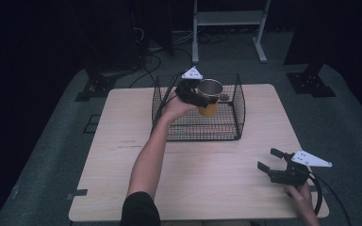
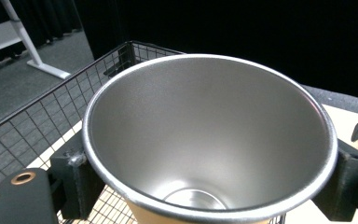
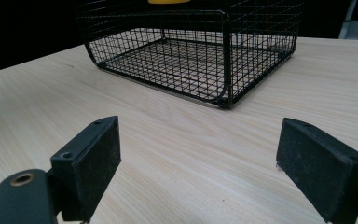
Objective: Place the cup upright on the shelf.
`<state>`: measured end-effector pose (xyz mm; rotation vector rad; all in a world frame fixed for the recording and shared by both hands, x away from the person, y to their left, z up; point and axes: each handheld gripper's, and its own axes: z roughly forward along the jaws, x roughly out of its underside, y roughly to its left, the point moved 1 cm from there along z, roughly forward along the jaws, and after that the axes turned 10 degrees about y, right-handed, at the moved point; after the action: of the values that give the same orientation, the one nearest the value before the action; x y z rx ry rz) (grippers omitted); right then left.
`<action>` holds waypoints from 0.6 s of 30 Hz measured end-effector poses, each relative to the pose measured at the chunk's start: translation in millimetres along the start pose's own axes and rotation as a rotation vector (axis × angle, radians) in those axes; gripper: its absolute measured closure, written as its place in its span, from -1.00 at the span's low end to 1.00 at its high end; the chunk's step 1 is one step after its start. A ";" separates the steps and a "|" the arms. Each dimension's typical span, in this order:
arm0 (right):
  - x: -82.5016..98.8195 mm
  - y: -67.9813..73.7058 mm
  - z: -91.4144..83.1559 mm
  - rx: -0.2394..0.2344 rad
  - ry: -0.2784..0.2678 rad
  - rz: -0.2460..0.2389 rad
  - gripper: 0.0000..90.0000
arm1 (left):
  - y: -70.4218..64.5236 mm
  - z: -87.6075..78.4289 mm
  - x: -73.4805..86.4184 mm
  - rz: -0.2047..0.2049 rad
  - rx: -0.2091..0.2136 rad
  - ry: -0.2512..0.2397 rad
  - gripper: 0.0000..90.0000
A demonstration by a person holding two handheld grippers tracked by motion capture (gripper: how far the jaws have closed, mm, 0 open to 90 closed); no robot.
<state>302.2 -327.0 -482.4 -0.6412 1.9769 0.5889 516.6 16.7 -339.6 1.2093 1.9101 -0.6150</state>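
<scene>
1. high view: left gripper (image 1: pixel 199 96) clamps the yellow cup (image 1: pixel 209 98) upright over the wire basket (image 1: pixel 238 106), likely for lowering it inside.
2. right gripper (image 1: pixel 269 160) rests spread wide, empty, on the table (image 1: pixel 207 179), out of the way.

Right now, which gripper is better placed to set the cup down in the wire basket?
Left. The left gripper is already shut on the cup, held upright over the wire basket. The right gripper rests open and empty near the table's front right corner.
</scene>
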 end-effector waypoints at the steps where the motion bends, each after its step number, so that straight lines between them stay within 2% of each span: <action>1: 0.0 -0.1 0.0 0.000 0.000 0.001 -0.72 | 0.8 1.5 0.7 0.000 0.001 0.004 -0.70; 18: 0.1 0.0 -0.1 -0.003 -0.001 -0.001 -0.72 | 15.5 25.4 14.0 -0.035 0.012 0.039 -0.70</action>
<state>302.0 -327.1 -482.4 -0.6438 1.9746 0.5917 536.1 12.1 -365.6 1.2056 1.9661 -0.6260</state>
